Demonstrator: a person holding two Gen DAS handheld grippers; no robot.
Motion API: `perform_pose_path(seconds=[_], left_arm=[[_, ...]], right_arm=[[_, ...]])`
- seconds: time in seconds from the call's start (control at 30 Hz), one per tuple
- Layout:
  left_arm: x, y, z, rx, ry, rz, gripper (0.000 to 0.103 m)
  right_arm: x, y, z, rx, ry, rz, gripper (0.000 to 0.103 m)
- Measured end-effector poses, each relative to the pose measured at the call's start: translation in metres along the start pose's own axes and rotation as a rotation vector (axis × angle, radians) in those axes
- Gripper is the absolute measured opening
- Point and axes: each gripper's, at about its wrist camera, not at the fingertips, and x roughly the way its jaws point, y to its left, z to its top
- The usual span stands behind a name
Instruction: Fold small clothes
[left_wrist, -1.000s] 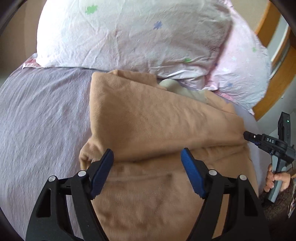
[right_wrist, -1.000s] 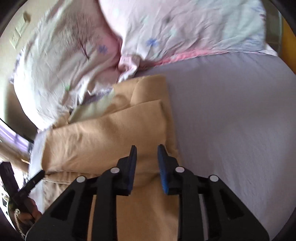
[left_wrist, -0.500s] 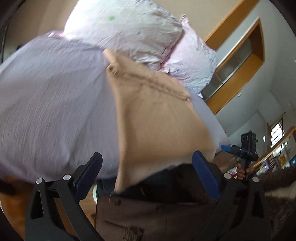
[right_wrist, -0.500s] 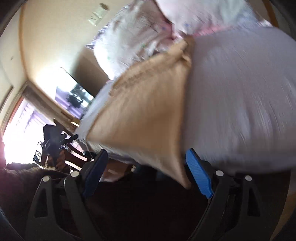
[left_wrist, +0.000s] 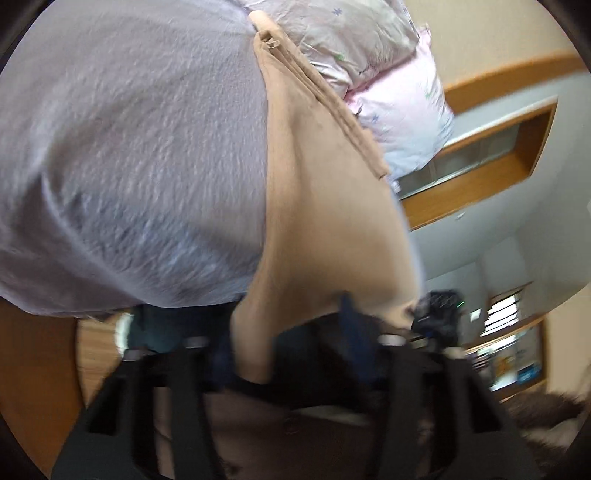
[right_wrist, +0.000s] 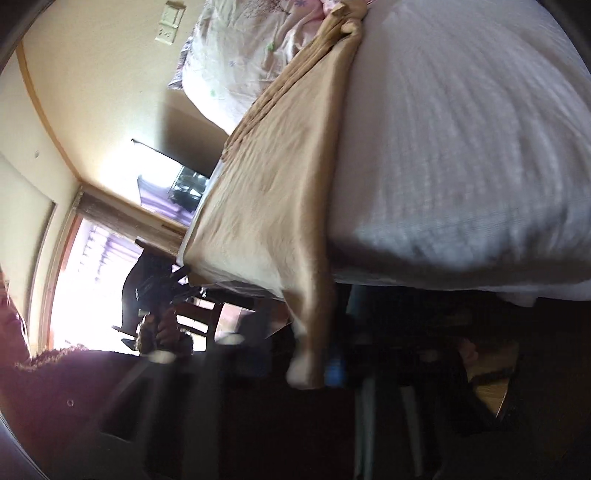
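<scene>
Tan garment (left_wrist: 325, 206): draped over lilac bed (left_wrist: 129, 147) edge, near corners pinched in left gripper (left_wrist: 288, 354) and right gripper (right_wrist: 314, 365), jaws clamped on cloth. Advised: lift evenly, hem taut, corners level.

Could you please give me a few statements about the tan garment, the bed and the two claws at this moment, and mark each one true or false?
1. The tan garment lies stretched along the lavender bed sheet, its near end hanging off the bed's edge. True.
2. The garment's far end reaches the floral pillows. True.
3. The bed sheet is dark green. False: it is pale lavender.
4. In the left wrist view, the garment's near corner hangs down between the fingers of the left claw. True.
5. The right claw is sharp and plainly wide open. False: it is dark and blurred, so its state cannot be told.
</scene>
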Motion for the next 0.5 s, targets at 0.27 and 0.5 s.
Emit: perform_pose_path(seconds=[0.27, 0.5], left_arm=[[-0.047, -0.042, 0.026, 0.025, -0.109, -0.112, 0.007], [-0.028, -0.067, 0.185, 0.033, -0.274, 0.003, 0.007]], right_arm=[[-0.046, 0.067, 0.047, -0.21, -0.172, 0.082, 0.007], [-0.036, 0.084, 0.201, -0.198, -0.382, -0.02, 0.007]])
